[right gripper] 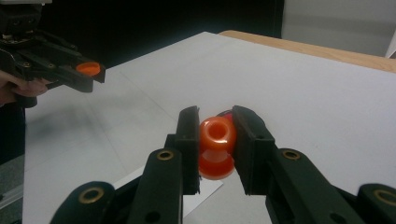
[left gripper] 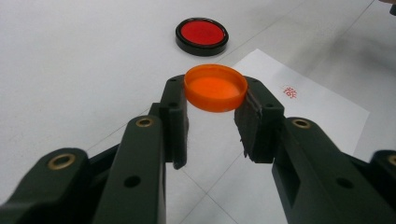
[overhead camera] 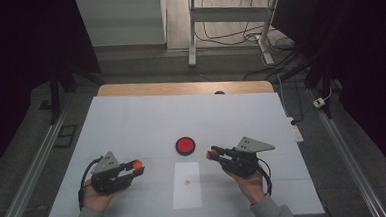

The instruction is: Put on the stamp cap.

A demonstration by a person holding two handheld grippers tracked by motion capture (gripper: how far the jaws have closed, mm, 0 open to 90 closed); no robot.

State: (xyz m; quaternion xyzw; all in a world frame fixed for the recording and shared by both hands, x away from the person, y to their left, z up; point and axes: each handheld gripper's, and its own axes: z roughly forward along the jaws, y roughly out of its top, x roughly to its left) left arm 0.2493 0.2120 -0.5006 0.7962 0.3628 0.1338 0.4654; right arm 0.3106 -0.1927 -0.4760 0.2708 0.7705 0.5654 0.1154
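Note:
My left gripper (overhead camera: pixel 134 167) is shut on a shallow orange cap (left gripper: pixel 215 87), pinched by its rim with the hollow side up, just above the table. My right gripper (overhead camera: pixel 212 154) is shut on a small orange hollow piece (right gripper: pixel 216 147) with a round open mouth and a wider flange below. The two grippers point at each other across a white paper sheet (overhead camera: pixel 187 189) and stay well apart. In the right gripper view, the left gripper (right gripper: pixel 88 74) and its cap (right gripper: pixel 88 68) sit at the far left.
A red disc in a black ring (overhead camera: pixel 185 145) lies flat on the white table cover (overhead camera: pixel 131 121), between and just beyond the grippers. The sheet carries a small red mark (overhead camera: pixel 187 182). The wooden table edge (overhead camera: pixel 180 87) runs along the back.

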